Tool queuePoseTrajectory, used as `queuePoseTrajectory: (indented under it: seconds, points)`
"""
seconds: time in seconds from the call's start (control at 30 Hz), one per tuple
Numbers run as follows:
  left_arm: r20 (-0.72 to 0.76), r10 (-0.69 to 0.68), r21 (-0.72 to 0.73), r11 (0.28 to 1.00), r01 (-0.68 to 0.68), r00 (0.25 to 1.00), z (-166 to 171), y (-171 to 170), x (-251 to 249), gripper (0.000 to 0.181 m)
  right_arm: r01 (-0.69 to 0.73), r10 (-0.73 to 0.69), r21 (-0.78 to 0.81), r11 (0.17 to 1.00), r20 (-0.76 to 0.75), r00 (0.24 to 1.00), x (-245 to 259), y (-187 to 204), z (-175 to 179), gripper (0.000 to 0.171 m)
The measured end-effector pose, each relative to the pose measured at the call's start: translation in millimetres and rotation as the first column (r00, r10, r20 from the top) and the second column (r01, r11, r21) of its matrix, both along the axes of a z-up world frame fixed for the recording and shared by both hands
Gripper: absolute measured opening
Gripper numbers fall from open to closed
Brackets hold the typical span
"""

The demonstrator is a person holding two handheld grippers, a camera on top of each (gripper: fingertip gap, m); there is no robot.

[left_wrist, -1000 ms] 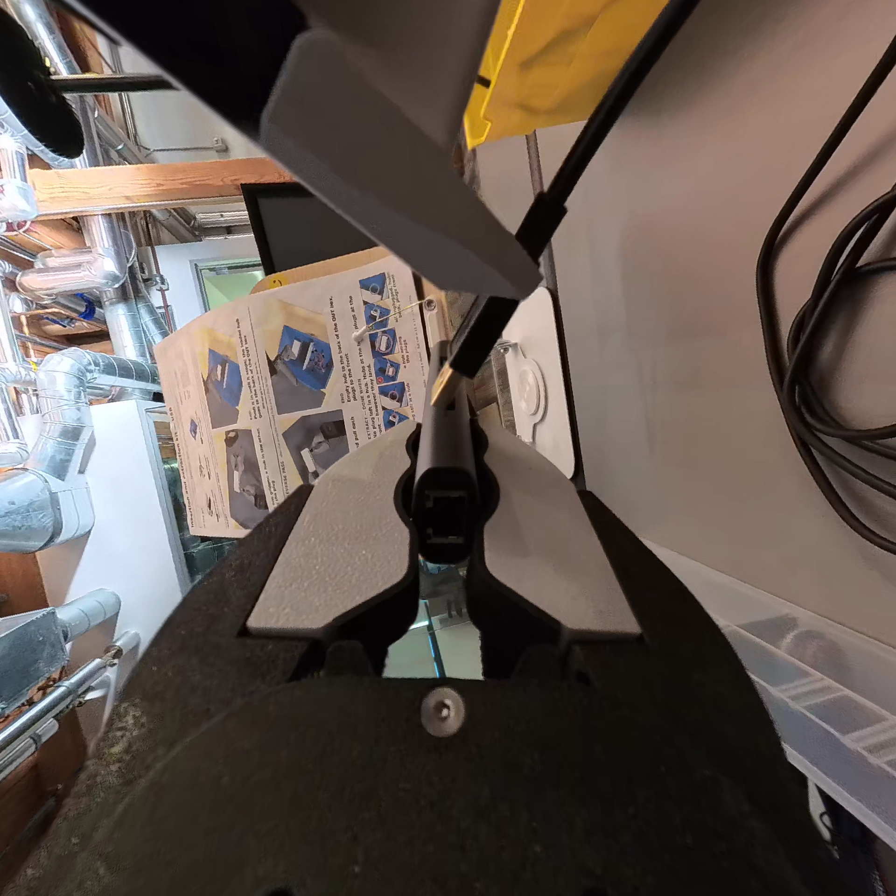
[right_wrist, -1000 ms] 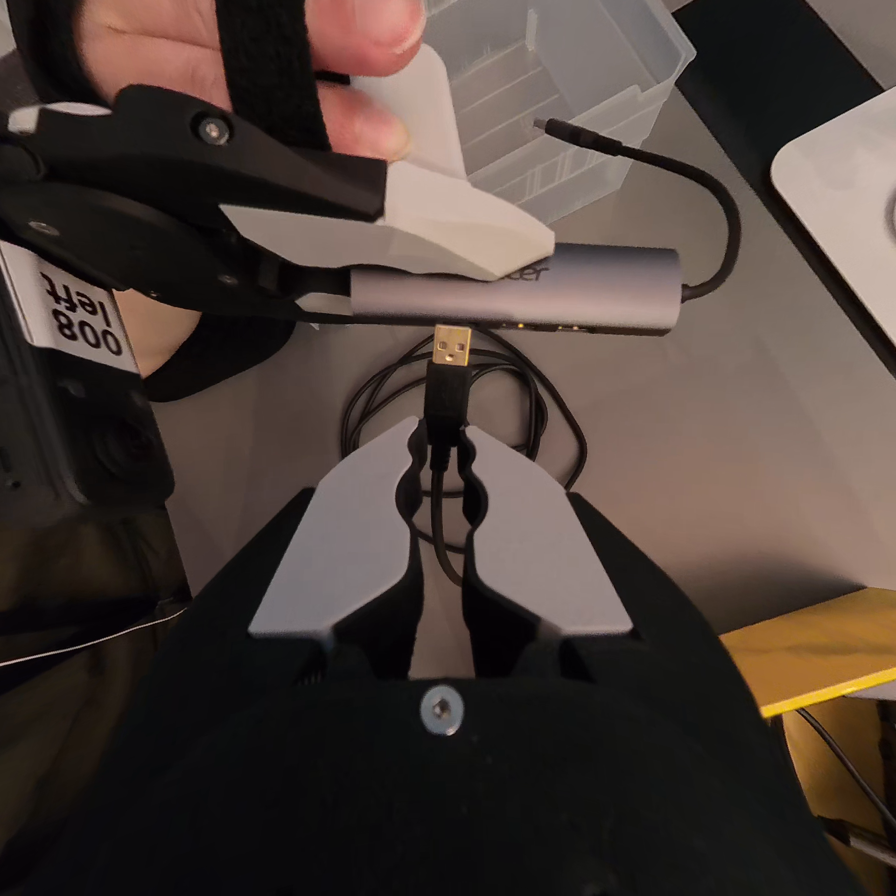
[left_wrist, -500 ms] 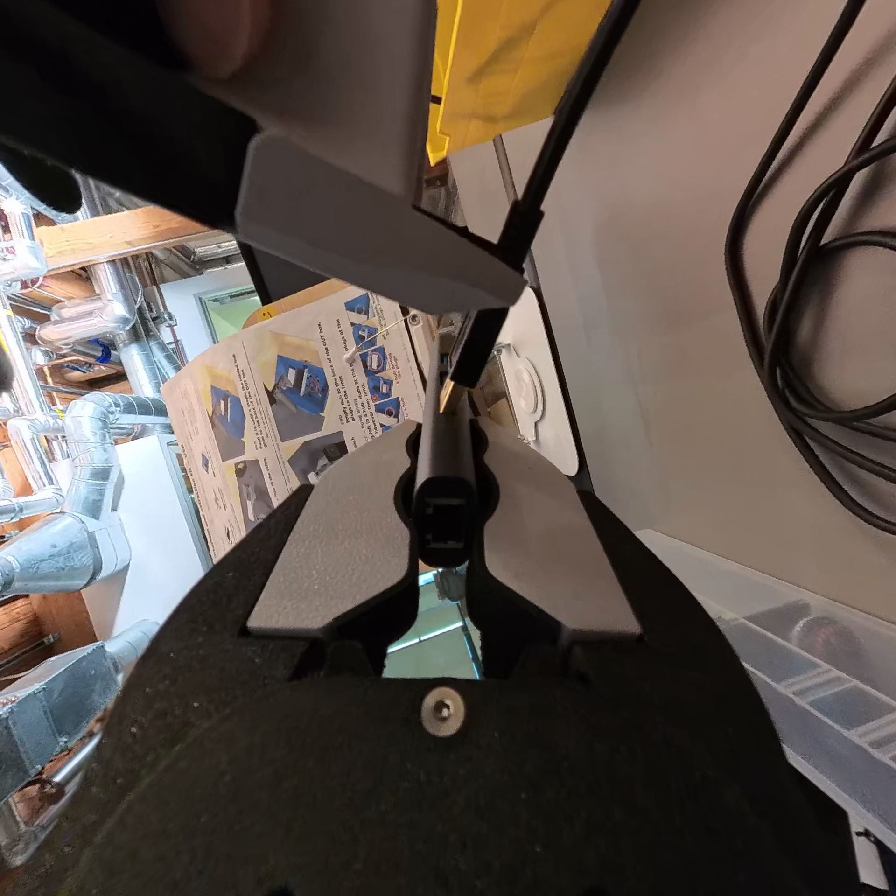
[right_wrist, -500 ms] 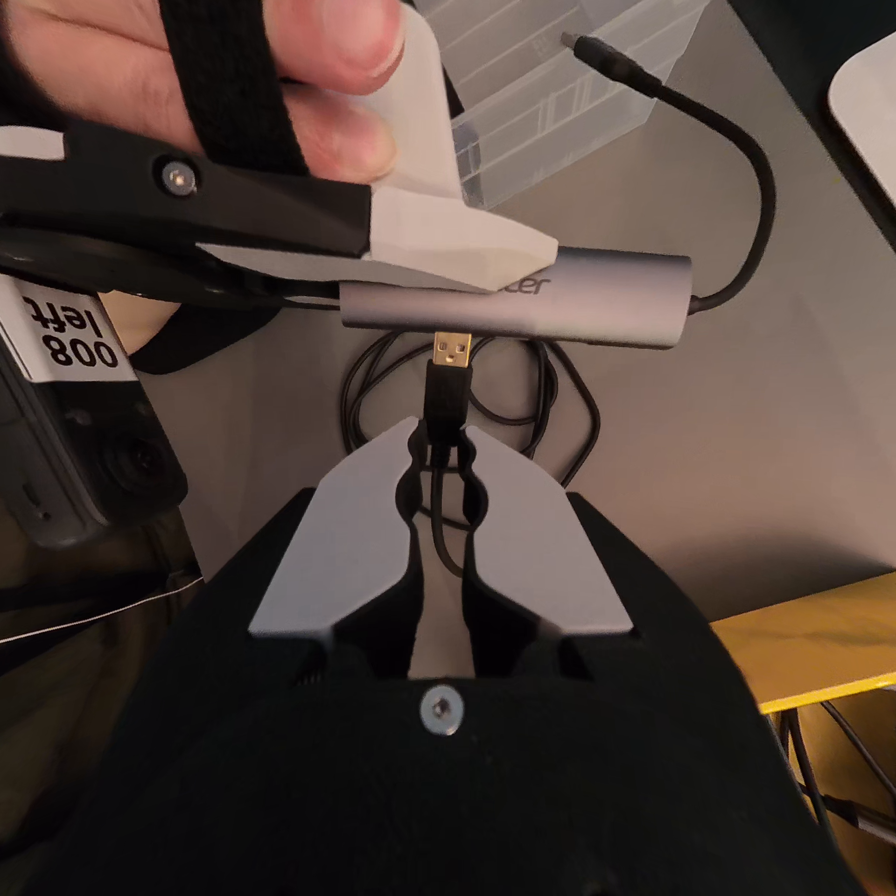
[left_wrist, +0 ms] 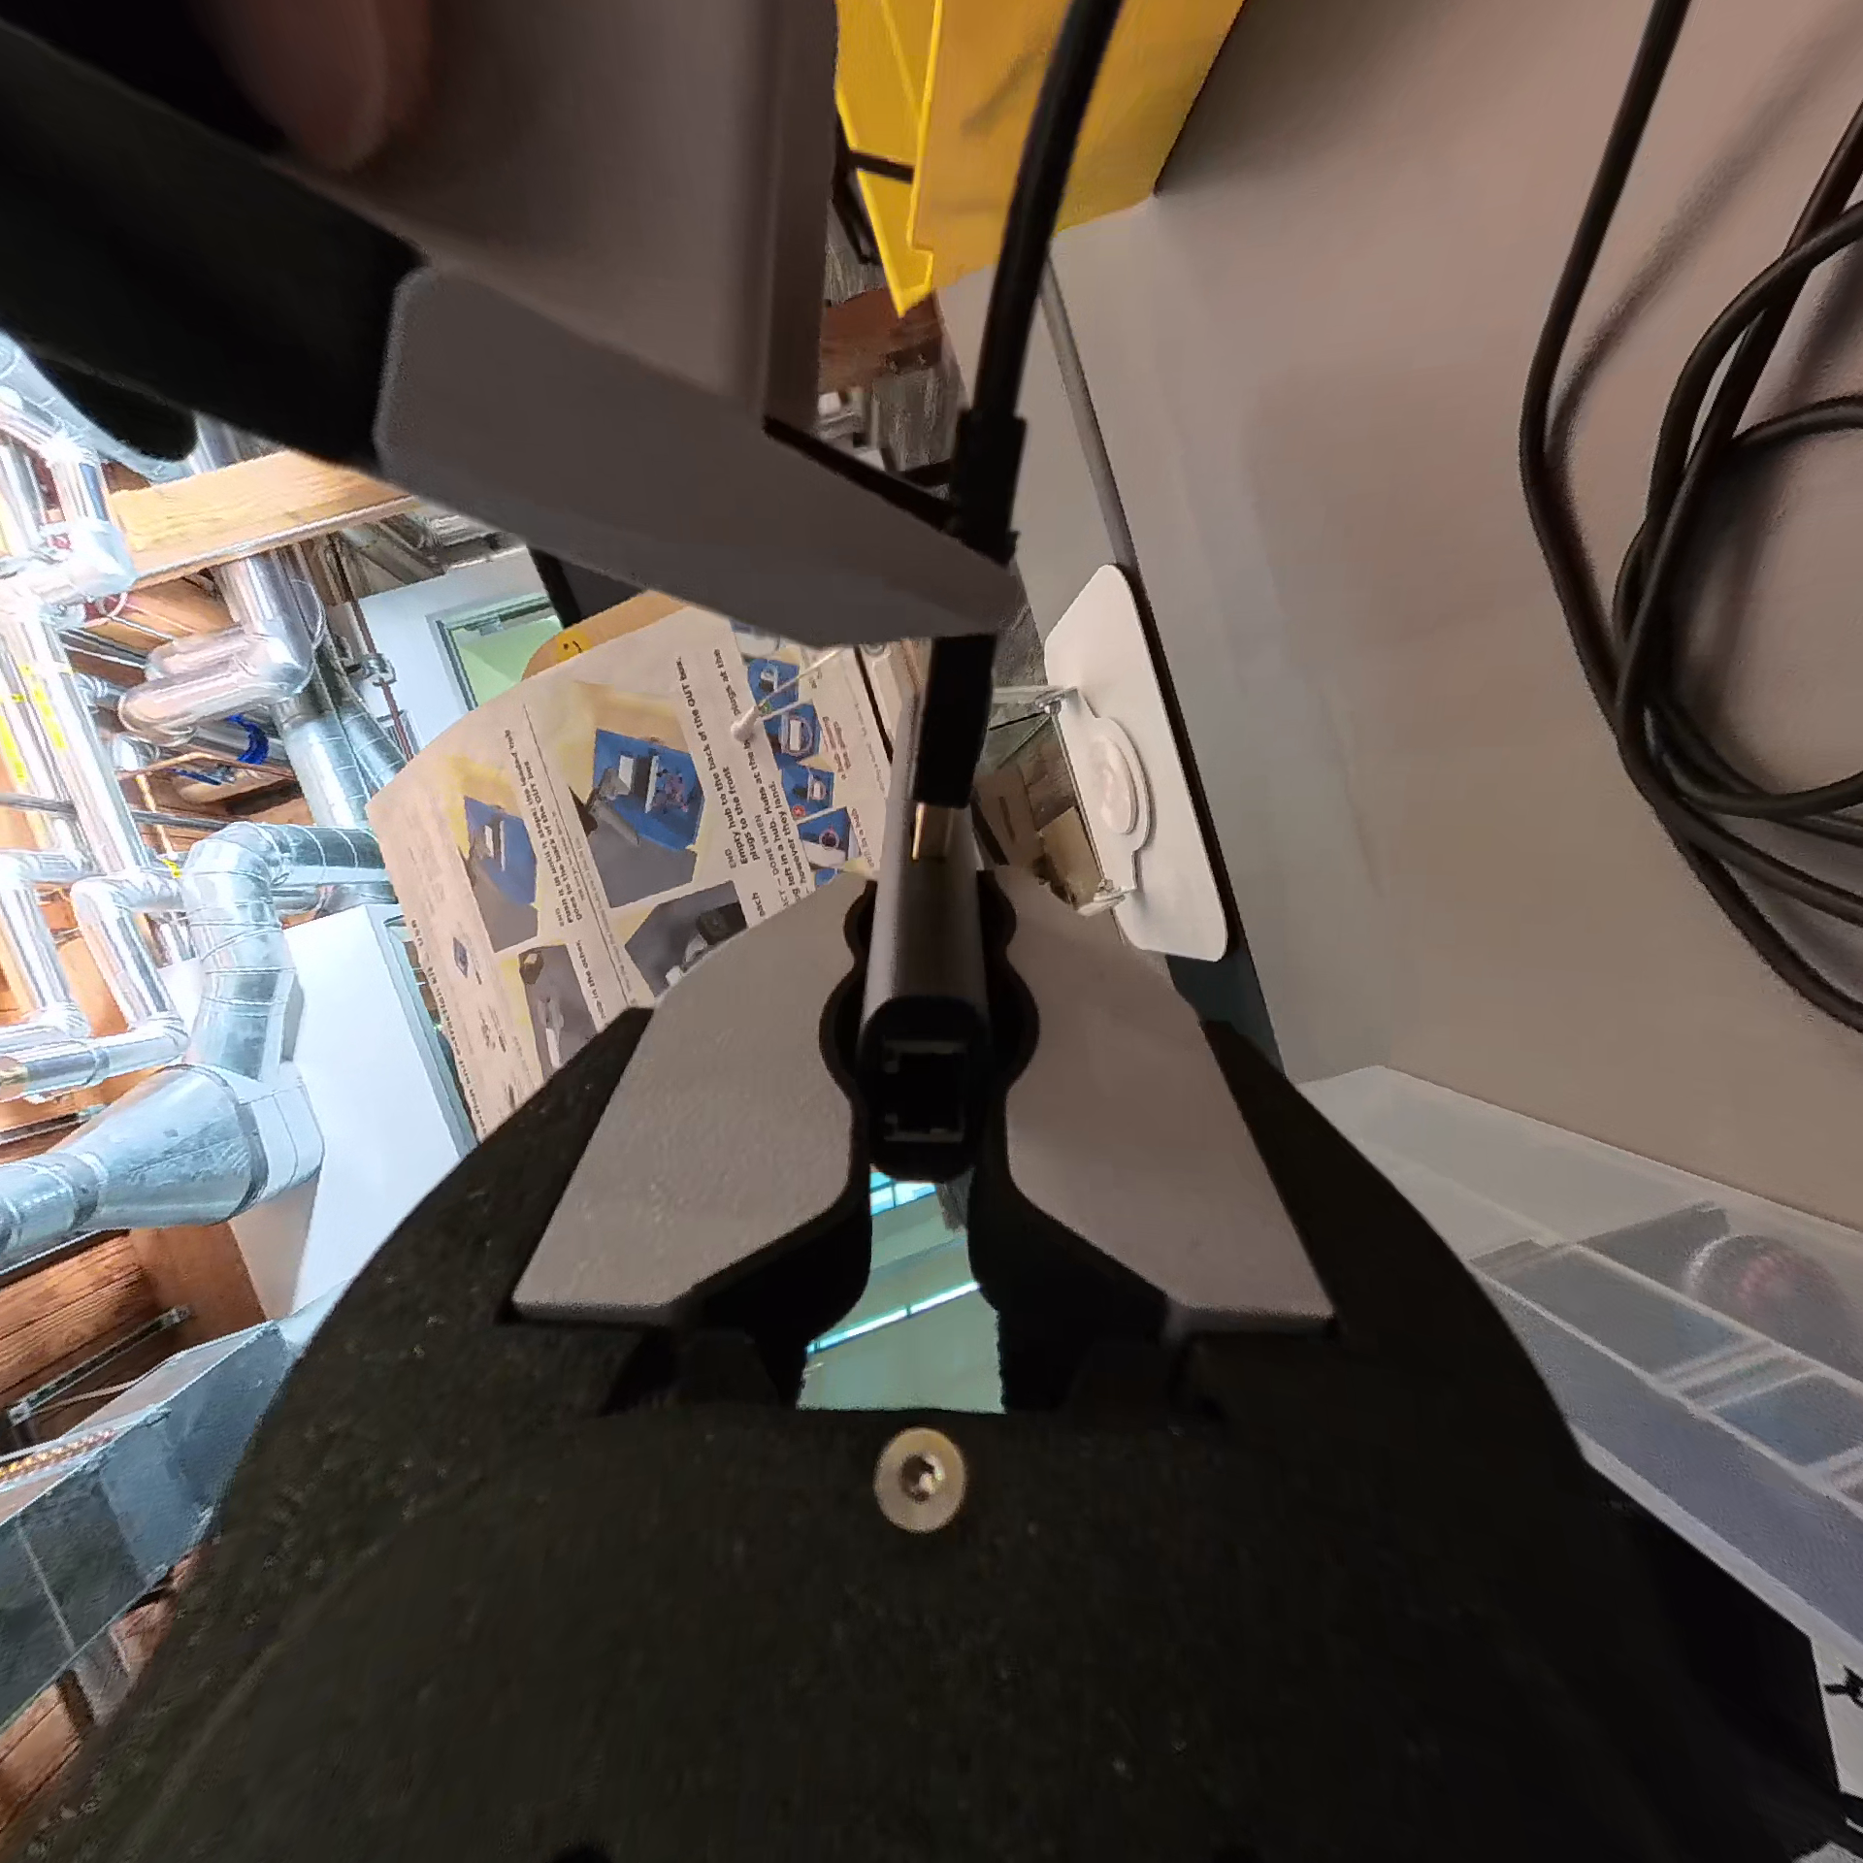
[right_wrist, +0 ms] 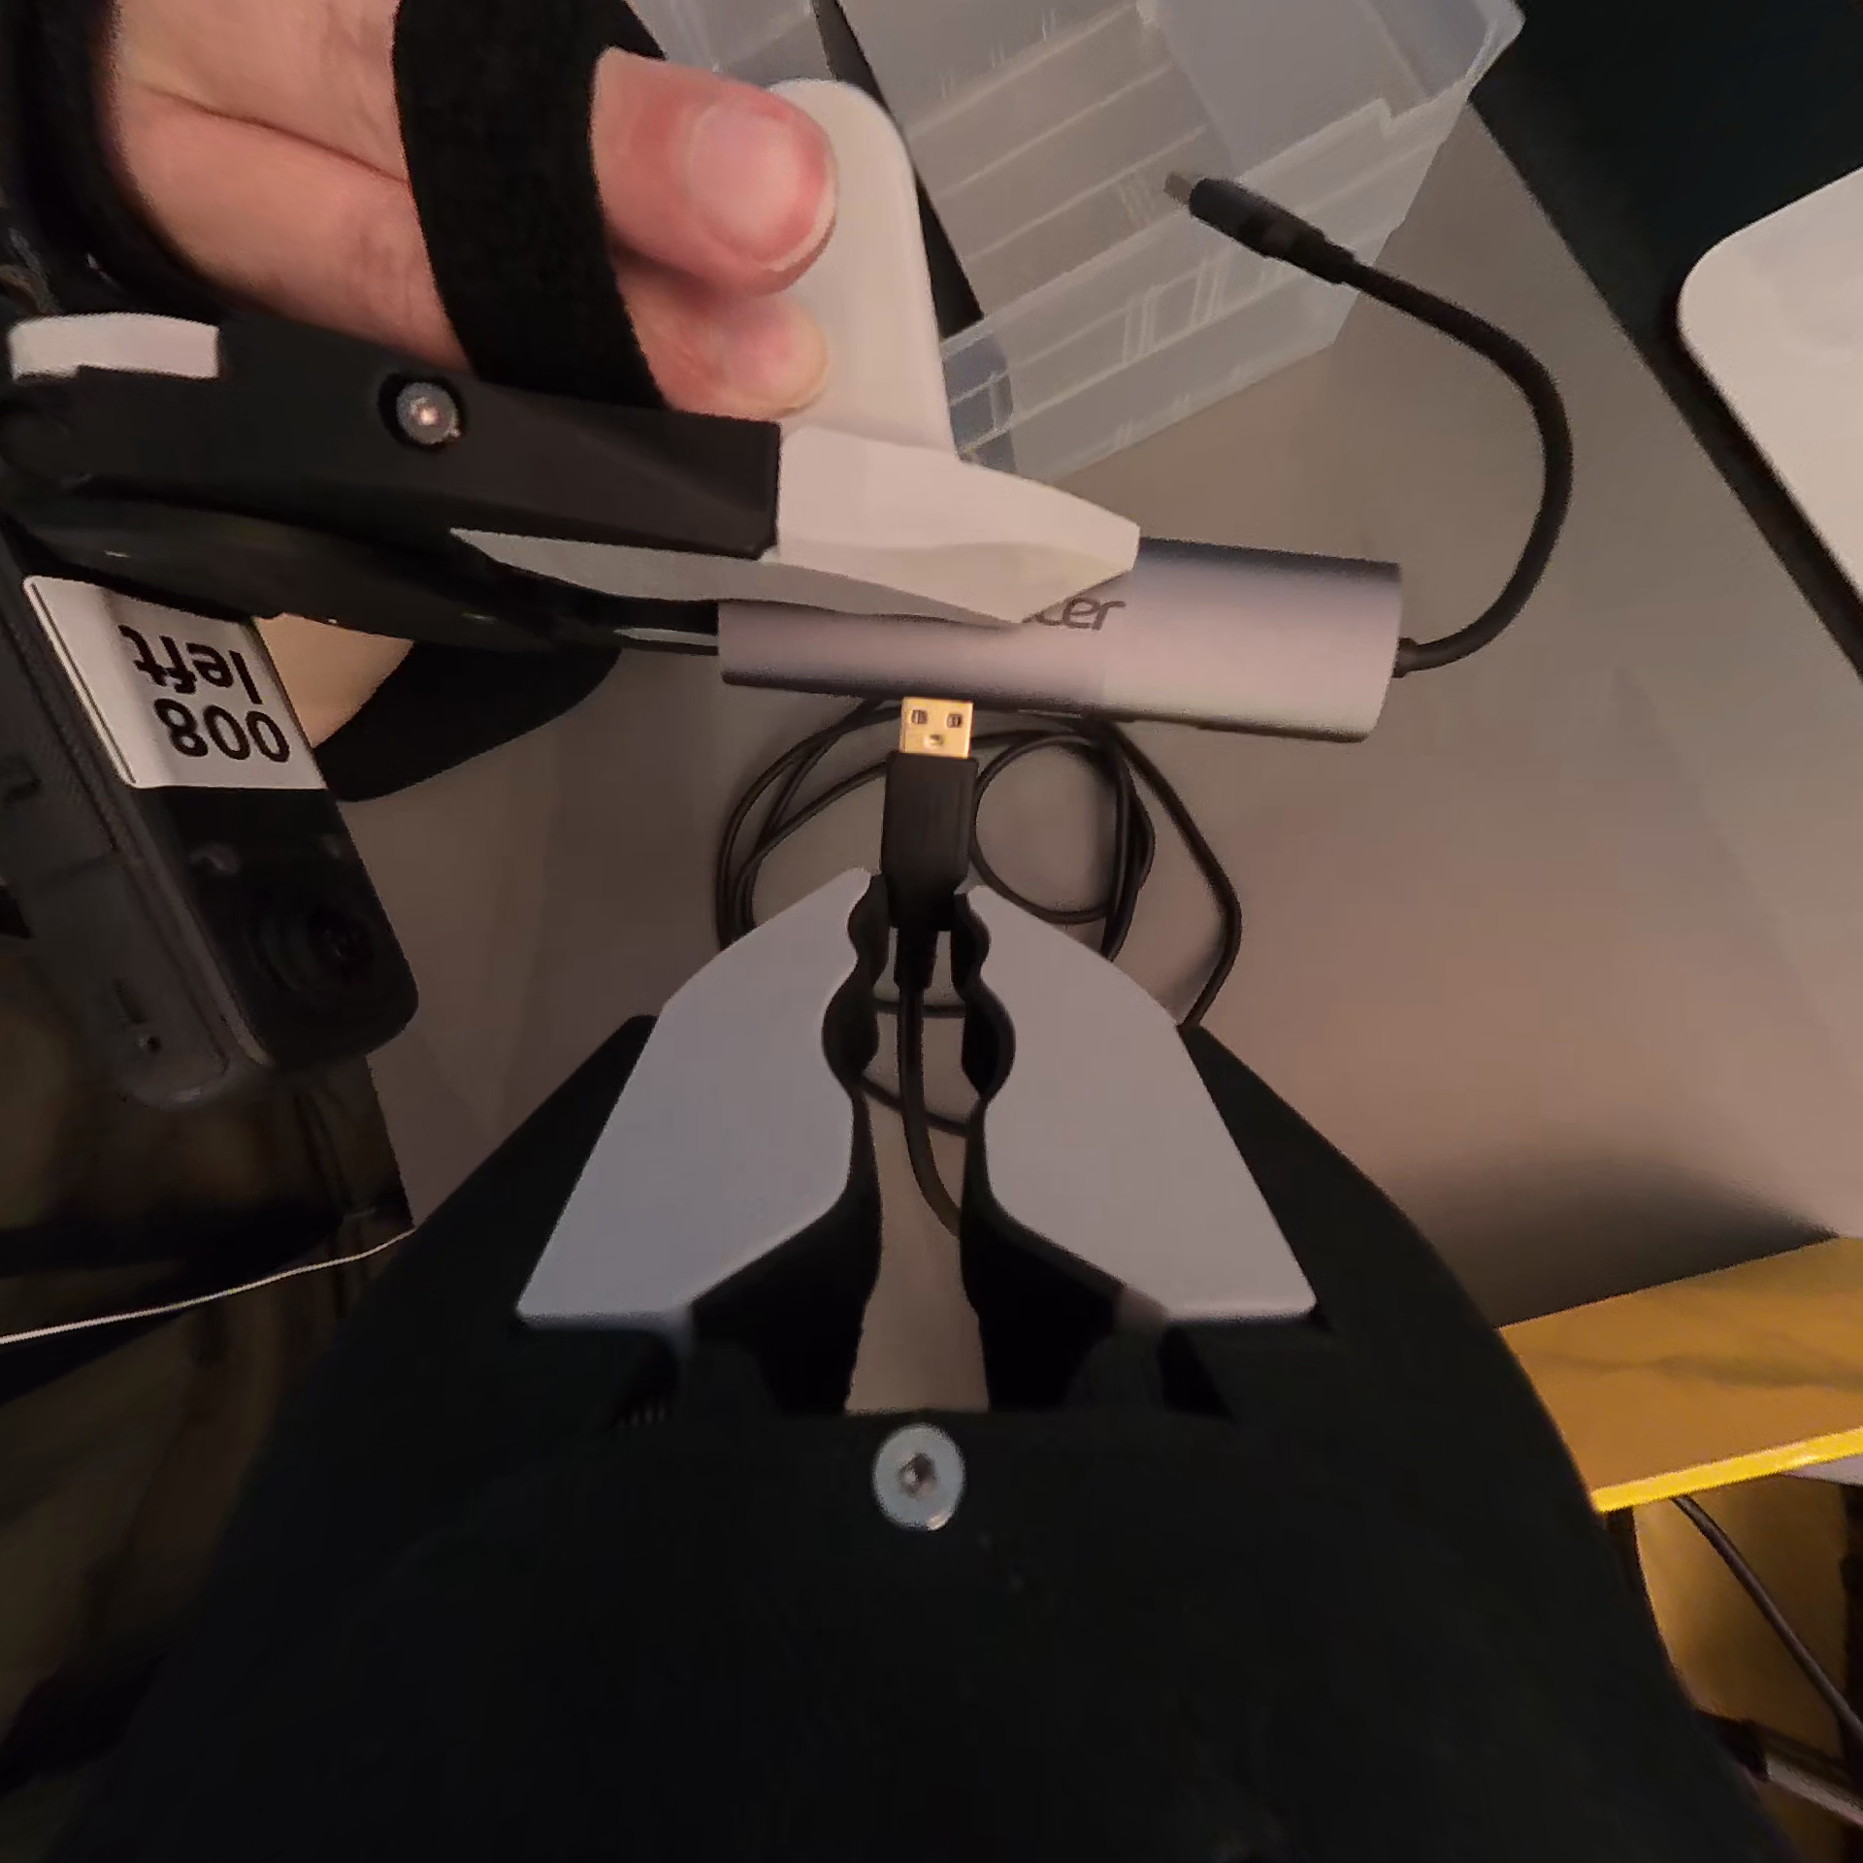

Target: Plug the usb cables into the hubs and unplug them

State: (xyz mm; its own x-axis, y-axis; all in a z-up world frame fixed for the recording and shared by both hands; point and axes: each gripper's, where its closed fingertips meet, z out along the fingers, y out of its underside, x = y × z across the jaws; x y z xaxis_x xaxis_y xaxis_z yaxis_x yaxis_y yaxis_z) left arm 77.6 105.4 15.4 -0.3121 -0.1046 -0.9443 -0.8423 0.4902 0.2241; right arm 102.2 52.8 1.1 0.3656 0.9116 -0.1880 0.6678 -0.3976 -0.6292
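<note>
Holding the grey USB hub [right_wrist: 1210, 645] clamped by one end in our left gripper [left_wrist: 922, 907], we bring a gold USB-A plug [right_wrist: 936, 731], pinched by its black boot in our right gripper [right_wrist: 919, 887], up to the hub's side ports. Both are off the grey table [right_wrist: 1462, 958]. The plug tip seems just short of a port, though the slot is hidden. A slight tilt or offset could jam it against the casing, or twist the end-held hub.
</note>
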Motion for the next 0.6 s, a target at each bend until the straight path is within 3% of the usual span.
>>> queuePoseTrajectory:
  seconds: [0.33,0.6]
  points:
    - [0.205,0.088,-0.022,0.996,-0.085,0.975,32.0,10.7,-23.8,0.017,0.043,-0.004,0.186,0.982,-0.208,0.978,-20.8,14.5,37.9,0.012]
    - [0.239,0.093,0.002,0.995,-0.096,0.967,45.3,10.1,-35.6,0.017,0.046,0.039,0.282,0.958,-0.289,0.957,-31.9,15.0,52.6,0.012]
